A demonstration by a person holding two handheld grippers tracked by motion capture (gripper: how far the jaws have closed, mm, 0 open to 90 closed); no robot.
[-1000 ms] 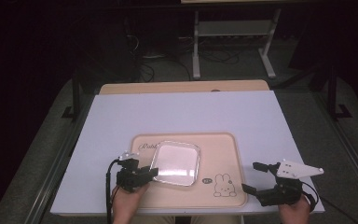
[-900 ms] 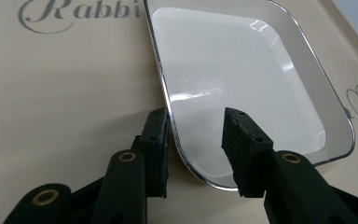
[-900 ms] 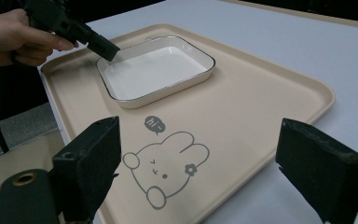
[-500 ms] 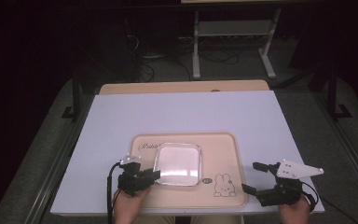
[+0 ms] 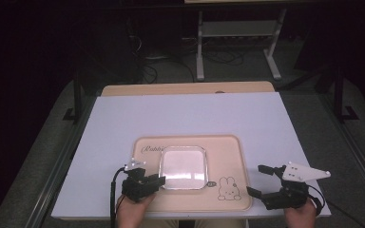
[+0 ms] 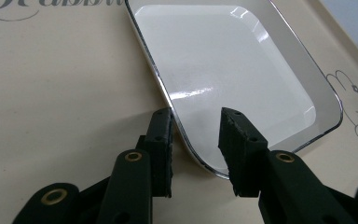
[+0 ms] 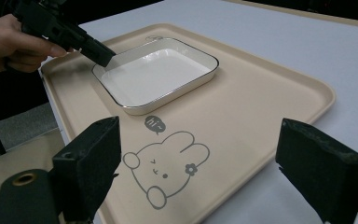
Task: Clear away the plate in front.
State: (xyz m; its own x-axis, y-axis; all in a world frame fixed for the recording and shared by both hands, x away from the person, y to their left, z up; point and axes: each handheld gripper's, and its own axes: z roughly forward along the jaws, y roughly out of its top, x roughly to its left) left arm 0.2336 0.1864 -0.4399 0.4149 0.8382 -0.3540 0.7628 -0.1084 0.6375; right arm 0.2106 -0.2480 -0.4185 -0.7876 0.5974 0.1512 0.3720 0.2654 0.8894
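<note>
The beige plastic rabbit-print tray [image 6: 65,93] runs off every edge in the left gripper view. Its cursive lettering [image 6: 51,7] is cut at the top

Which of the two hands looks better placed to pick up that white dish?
The left. Its hand-held gripper already straddles the rim of the white dish, its jaws just closing. The right hand-held gripper waits open beside the tray, away from the dish.

Dark room; grey carpeted floor [image 5: 43,156]; white-topped rectangular table [image 5: 190,116] on light wooden board [image 5: 185,88]; white metal shelf stand [image 5: 237,35] behind, tangled black cables [image 5: 157,59].
</note>
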